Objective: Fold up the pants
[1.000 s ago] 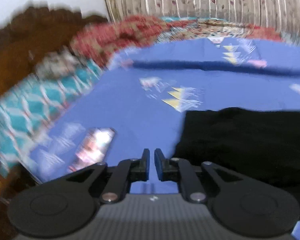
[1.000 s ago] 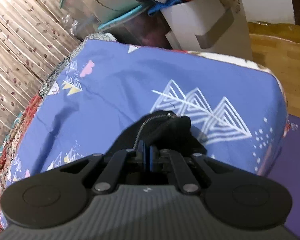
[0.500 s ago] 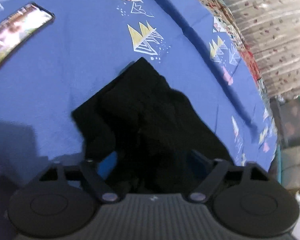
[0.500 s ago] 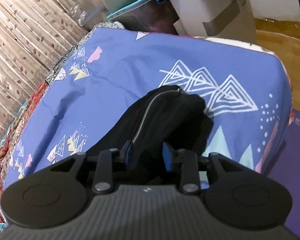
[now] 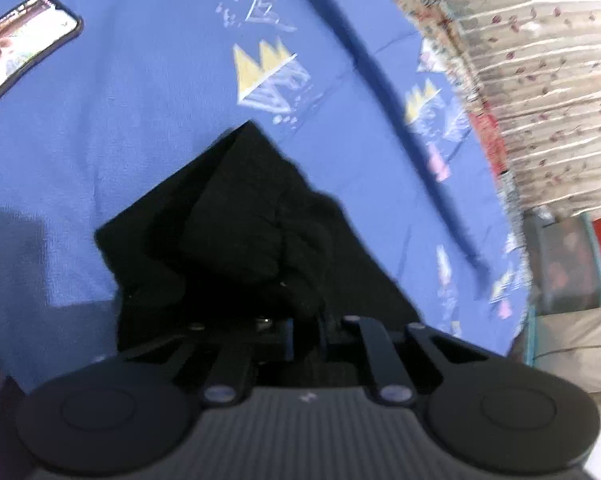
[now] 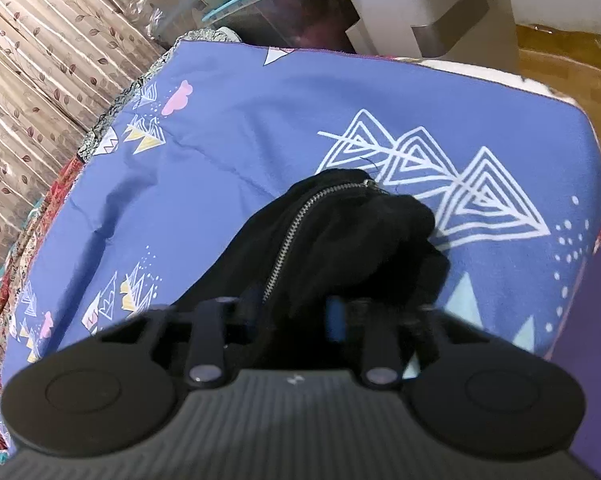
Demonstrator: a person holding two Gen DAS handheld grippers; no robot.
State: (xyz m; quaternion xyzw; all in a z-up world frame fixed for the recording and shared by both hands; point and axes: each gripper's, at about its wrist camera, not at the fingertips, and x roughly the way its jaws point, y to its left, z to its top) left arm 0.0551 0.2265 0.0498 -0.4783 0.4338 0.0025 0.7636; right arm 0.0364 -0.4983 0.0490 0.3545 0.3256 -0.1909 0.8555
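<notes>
Black pants bunched mid-bed on blue bedsheet, not flat, no clean fold visible; zipper end nearer bed's foot corner. Early stage by my read.

Left tongs just closed, pinching pants fabric. Right tongs: blurred, jaws just closing on cloth near zipper, probably gripped.

Left: spread, align legs, fold.

Containers: white bin past bed's foot, contents cropped. Phone near bed edge.
</notes>
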